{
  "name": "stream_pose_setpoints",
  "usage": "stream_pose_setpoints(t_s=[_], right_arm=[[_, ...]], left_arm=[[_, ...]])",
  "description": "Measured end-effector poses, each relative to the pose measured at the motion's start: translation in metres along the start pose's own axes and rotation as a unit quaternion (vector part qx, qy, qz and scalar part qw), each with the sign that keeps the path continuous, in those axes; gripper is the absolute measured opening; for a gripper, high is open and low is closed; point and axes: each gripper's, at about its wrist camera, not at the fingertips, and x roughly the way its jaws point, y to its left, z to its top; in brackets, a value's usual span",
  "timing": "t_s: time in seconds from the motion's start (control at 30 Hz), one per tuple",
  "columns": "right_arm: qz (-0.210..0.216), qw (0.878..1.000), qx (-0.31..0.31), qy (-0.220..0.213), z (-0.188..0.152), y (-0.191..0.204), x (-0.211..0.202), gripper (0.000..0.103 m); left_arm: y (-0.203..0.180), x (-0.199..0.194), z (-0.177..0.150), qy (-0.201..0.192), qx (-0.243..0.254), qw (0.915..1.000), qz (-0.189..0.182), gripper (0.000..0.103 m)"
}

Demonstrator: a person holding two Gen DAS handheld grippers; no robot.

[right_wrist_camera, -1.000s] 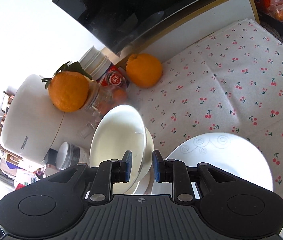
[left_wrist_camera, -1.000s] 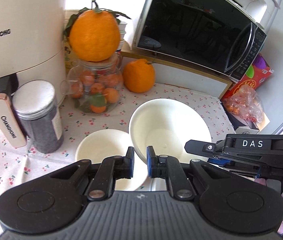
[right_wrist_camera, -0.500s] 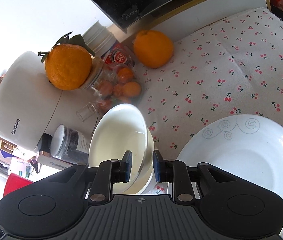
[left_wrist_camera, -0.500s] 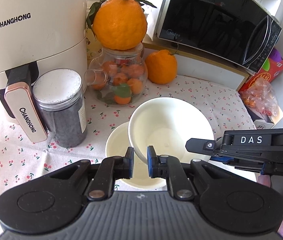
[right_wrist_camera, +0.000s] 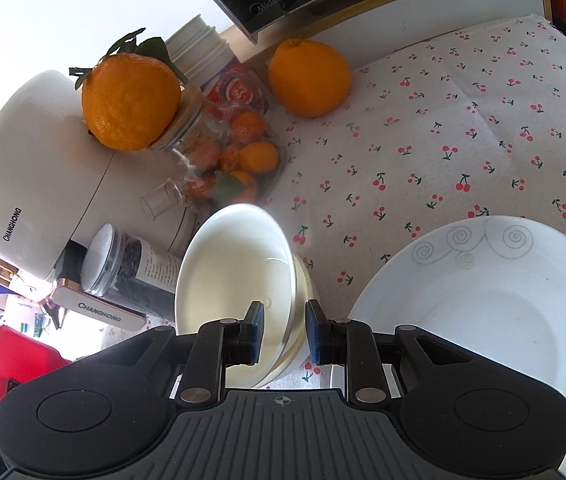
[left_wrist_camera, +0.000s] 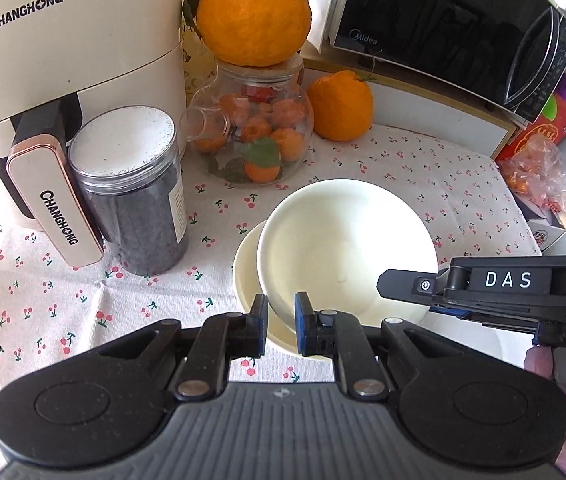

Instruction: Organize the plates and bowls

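Observation:
My left gripper (left_wrist_camera: 280,325) is shut on the near rim of a white bowl (left_wrist_camera: 347,248), held tilted over a second cream bowl (left_wrist_camera: 245,270) on the cherry-print cloth. My right gripper (right_wrist_camera: 282,330) straddles the same bowl's (right_wrist_camera: 235,268) rim from the other side, its fingers slightly apart around the rim; it shows in the left wrist view as a black arm (left_wrist_camera: 495,286). The lower bowl (right_wrist_camera: 303,280) peeks out beneath. A large white plate (right_wrist_camera: 483,308) with swirl marks lies to the right.
A cream air fryer (left_wrist_camera: 63,60), a dark-filled jar (left_wrist_camera: 131,192), a glass jar of small oranges (left_wrist_camera: 255,136) topped by a big orange (left_wrist_camera: 253,12), another orange (left_wrist_camera: 341,106) and a microwave (left_wrist_camera: 455,28) stand behind. A bag of fruit (left_wrist_camera: 539,172) lies at right.
The held bowl has moved left over the lower bowl and now sits nearly nested above it. Both grippers moved along with it; the plate has shifted right in the right wrist view.

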Motion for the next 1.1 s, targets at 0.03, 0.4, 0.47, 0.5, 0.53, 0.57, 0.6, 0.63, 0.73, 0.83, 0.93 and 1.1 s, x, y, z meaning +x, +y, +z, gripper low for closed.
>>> stream_pose_setpoints(t_s=[0.03, 0.4, 0.47, 0.5, 0.53, 0.57, 0.6, 0.63, 0.73, 0.83, 0.93, 1.1], right_arm=[[-0.001, 1.0, -0.002, 0.001, 0.0, 0.0, 0.001, 0.023], [-0.016, 0.999, -0.041, -0.005, -0.003, 0.007, 0.006, 0.023], [-0.02, 0.999, -0.048, -0.006, -0.003, 0.009, 0.006, 0.024], [-0.022, 0.998, -0.05, -0.006, -0.003, 0.009, 0.006, 0.024], [-0.024, 0.998, -0.052, -0.007, -0.003, 0.009, 0.006, 0.024], [-0.026, 0.998, -0.055, -0.007, -0.004, 0.01, 0.007, 0.024], [-0.029, 0.998, -0.059, -0.009, -0.004, 0.01, 0.007, 0.024], [-0.032, 0.997, -0.064, -0.01, -0.004, 0.011, 0.007, 0.024], [-0.04, 0.996, -0.077, -0.014, -0.005, 0.013, 0.007, 0.024], [-0.041, 0.996, -0.083, -0.013, -0.005, 0.014, 0.007, 0.024], [-0.047, 0.995, -0.088, -0.014, -0.005, 0.015, 0.008, 0.024], [-0.049, 0.994, -0.092, -0.012, -0.005, 0.014, 0.008, 0.025]], left_arm=[[0.0, 0.001, 0.0, 0.002, 0.0, 1.0, 0.0, 0.012], [0.002, 0.008, -0.001, 0.01, 0.005, 0.9999, 0.006, 0.012], [0.0, 0.008, -0.001, 0.01, 0.011, 0.9998, 0.013, 0.012], [-0.001, 0.009, -0.001, 0.01, 0.015, 0.9997, 0.017, 0.012], [-0.002, 0.009, -0.002, 0.009, 0.019, 0.9996, 0.021, 0.012], [-0.002, 0.009, -0.002, 0.008, 0.023, 0.9994, 0.024, 0.012], [-0.004, 0.009, -0.002, 0.007, 0.026, 0.9992, 0.028, 0.012], [-0.004, 0.009, -0.002, 0.007, 0.03, 0.9991, 0.031, 0.012], [-0.005, 0.01, -0.003, 0.005, 0.04, 0.9984, 0.041, 0.012], [-0.006, 0.01, -0.003, 0.003, 0.047, 0.9977, 0.05, 0.012], [-0.005, 0.011, -0.004, 0.006, 0.047, 0.9975, 0.053, 0.013], [-0.004, 0.012, -0.005, 0.009, 0.048, 0.9974, 0.053, 0.015]])
